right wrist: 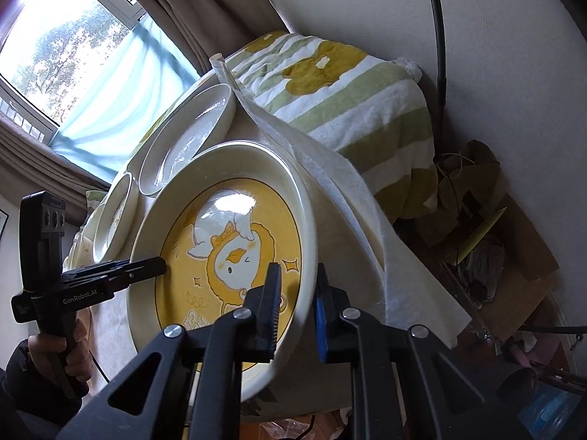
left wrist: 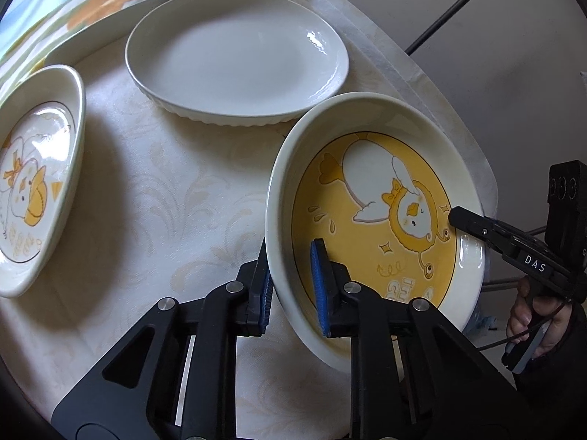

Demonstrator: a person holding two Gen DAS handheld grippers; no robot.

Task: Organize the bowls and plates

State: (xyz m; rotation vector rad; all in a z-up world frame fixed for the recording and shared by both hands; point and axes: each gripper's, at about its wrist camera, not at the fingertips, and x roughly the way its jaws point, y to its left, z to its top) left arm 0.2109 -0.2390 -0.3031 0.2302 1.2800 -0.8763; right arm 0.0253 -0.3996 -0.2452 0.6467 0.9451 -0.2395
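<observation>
A yellow duck plate (left wrist: 367,198) with a cream rim is tilted above the table. My left gripper (left wrist: 293,289) is shut on its near-left rim, one pad inside and one outside. My right gripper (right wrist: 297,311) is shut on the opposite rim of the same plate (right wrist: 234,242). Each gripper shows in the other's view: the right one (left wrist: 513,242) and the left one (right wrist: 110,275). A plain white oval plate (left wrist: 234,55) lies at the back of the table. A white duck plate (left wrist: 33,179) lies at the left.
The round table has a cream patterned cloth (left wrist: 165,190). A green striped blanket with orange flowers (right wrist: 348,91) lies behind the table. Cardboard and clutter (right wrist: 495,238) sit on the floor at the right. A window with curtains (right wrist: 73,55) is at the left.
</observation>
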